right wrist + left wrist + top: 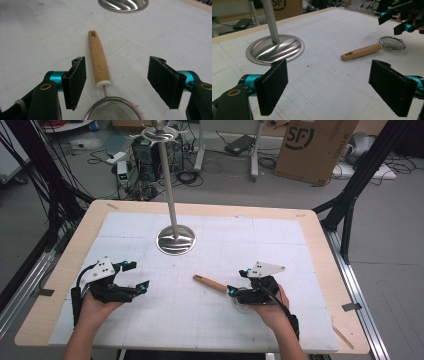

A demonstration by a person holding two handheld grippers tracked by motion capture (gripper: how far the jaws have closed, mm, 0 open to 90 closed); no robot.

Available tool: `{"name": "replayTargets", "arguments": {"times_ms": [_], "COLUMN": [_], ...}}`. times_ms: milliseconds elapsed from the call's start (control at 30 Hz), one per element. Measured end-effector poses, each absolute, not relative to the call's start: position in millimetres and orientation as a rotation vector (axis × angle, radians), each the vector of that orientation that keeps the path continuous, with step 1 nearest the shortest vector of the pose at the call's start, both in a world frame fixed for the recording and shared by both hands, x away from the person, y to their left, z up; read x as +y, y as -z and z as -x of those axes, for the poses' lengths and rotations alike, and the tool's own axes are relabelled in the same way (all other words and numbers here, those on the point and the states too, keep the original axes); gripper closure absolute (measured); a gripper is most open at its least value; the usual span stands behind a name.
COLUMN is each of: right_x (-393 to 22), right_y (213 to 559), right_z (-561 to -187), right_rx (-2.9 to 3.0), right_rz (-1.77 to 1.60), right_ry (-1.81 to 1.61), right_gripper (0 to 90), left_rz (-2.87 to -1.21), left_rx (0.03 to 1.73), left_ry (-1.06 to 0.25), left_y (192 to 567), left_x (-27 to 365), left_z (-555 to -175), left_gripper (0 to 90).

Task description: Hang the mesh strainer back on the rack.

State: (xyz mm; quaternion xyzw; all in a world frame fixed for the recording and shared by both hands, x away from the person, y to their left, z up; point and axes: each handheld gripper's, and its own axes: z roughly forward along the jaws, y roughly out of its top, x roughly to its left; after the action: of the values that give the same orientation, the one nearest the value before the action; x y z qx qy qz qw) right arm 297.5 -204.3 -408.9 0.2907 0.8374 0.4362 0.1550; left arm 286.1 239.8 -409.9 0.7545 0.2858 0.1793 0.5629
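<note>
A small strainer [113, 111] is lying flat on the white gridded mat [210, 320], toward the near right of the table [320, 245]. Its round wire-rimmed bowl of fine grey mesh is joining, through a short metal neck and a white collar, to a light wooden handle [98, 60] with visible grain and a slot cut through its far end. In the high view the handle is pointing up and to the left, away from the person, toward the middle of the mat.

The right gripper [116, 82] is hovering right over the strainer, its black ribbed jaws standing wide apart on either side of the handle's near end and touching nothing. The mesh bowl is sitting just below and between them.

The left gripper [131, 277] is hanging well apart at the near left, its jaws also spread wide and holding nothing.

Farther back, near the mat's centre, a metal stand [175, 239] is resting on its shiny round base, its thin pole rising upright.
</note>
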Motion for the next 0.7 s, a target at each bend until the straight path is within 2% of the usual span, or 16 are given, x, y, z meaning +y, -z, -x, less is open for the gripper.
{"name": "replayTargets", "arguments": {"times_ms": [467, 700], "right_x": [-180, -170], "right_y": [404, 414], "right_z": [-314, -320], "right_rx": [2.536, 2.624], "right_rz": [-0.777, -0.784], "right_ry": [-1.090, -0.977], "right_gripper": [34.9, 41.3], "left_rz": [-1.774, -1.772], "left_rx": [0.672, 0.677], "left_ry": [-0.417, -0.417], "left_y": [409, 410], "left_x": [241, 241], "left_z": [-286, -286], "left_gripper": [16.3, 16.4]}}
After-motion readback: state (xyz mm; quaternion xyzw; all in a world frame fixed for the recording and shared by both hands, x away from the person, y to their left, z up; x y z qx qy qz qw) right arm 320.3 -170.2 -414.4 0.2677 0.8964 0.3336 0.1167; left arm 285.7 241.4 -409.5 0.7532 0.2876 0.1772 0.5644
